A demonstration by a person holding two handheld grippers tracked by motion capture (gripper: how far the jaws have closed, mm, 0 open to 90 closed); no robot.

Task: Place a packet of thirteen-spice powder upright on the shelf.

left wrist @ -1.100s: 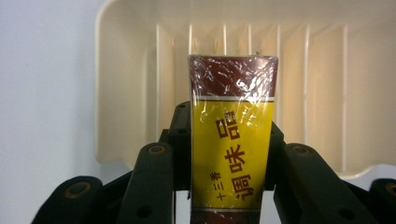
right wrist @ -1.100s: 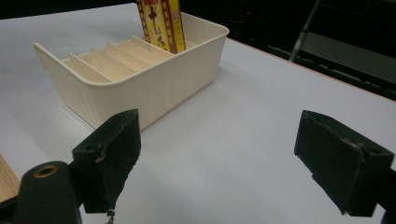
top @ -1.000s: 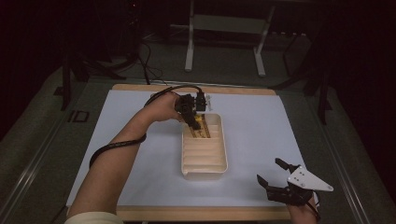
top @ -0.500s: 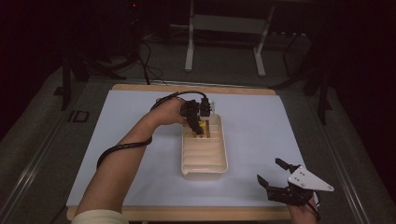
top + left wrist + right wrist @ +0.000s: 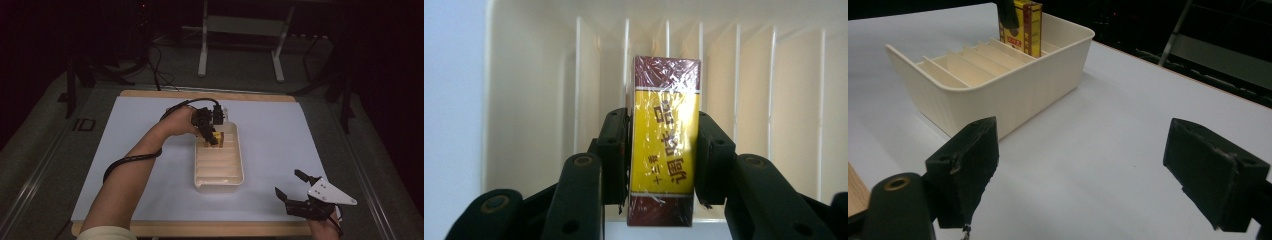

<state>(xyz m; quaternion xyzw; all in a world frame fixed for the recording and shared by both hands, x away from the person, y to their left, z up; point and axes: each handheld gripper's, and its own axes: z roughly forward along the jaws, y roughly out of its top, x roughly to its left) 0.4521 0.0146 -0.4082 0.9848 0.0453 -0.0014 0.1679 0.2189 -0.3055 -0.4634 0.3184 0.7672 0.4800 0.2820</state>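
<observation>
Now, from the high view, your left gripper (image 5: 209,131) sits over the far end of the cream plastic divided tray (image 5: 219,179), much where it was a second ago, though the forearm has swung a little to the right. Your left arm reaches forward across the white table sheet (image 5: 280,135), wrist bent down into the tray. One yellow-and-maroon wrapped box (image 5: 218,137) stands upright in a far slot. Your right gripper (image 5: 296,192) rests at the near right corner, unmoved, jaws spread apart.

Along the left gripper view, the two black pads (image 5: 616,150) flank the box (image 5: 666,145) on its narrow sides. The jaws have just been opening, and the box is between them; thin gaps show at both pads, so the grip looks released. The box stands on end against the tray's ribs (image 5: 736,90).

From the right gripper view, both jaws stand wide with nothing between them. One tray (image 5: 998,90), one box (image 5: 1027,25) at its far end, with a dark jaw of the left gripper beside it.
</observation>
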